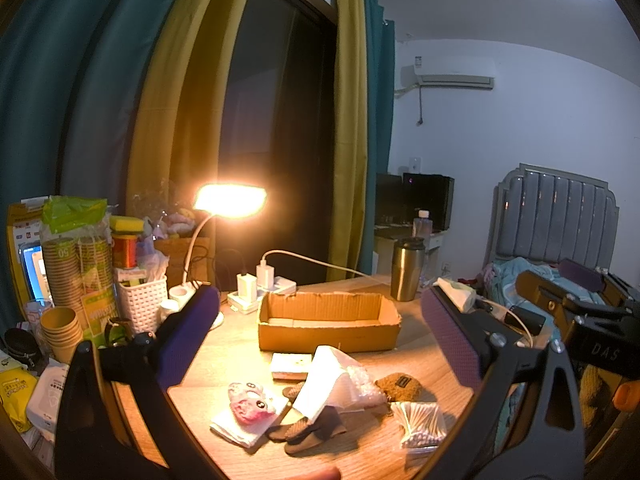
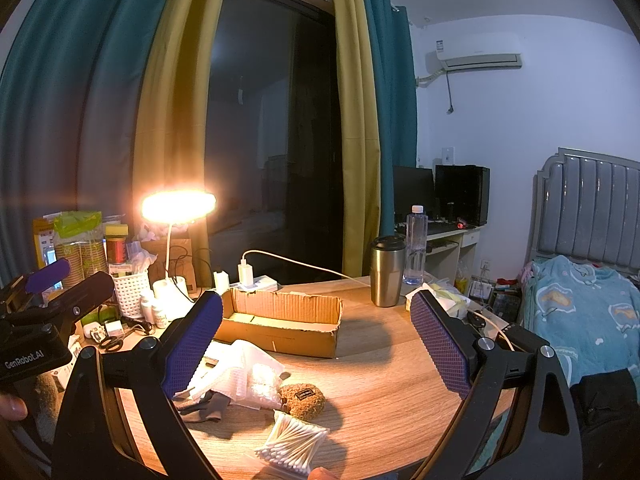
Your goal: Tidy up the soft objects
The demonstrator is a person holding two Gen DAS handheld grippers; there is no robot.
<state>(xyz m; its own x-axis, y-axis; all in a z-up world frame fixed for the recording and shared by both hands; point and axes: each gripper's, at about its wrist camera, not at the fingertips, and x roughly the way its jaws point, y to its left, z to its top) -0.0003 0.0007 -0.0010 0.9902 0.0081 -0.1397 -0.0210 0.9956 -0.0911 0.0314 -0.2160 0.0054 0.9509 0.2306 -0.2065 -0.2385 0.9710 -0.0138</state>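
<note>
Cardboard box [image 1: 328,322] empty beyond both grippers' spread fingers; nothing sorted yet.
Left gripper [image 1: 320,344] and right gripper [image 2: 316,344] hold nothing; soft pile [image 1: 320,396] lies on the desk [image 2: 384,364] between and below the fingers. Next likely: descend, pinch one item.

L gripper [image 1: 320,336] & R gripper [image 2: 316,340]: jaws wide apart, holding nothing.

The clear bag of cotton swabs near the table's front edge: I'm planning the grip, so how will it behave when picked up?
The clear bag of cotton swabs probably weighs very little: just thin sticks in film. The glossy plastic may slip between the jaws. The loosely packed swabs will likely shift, so the bag could sag when pinched at one corner.
</note>
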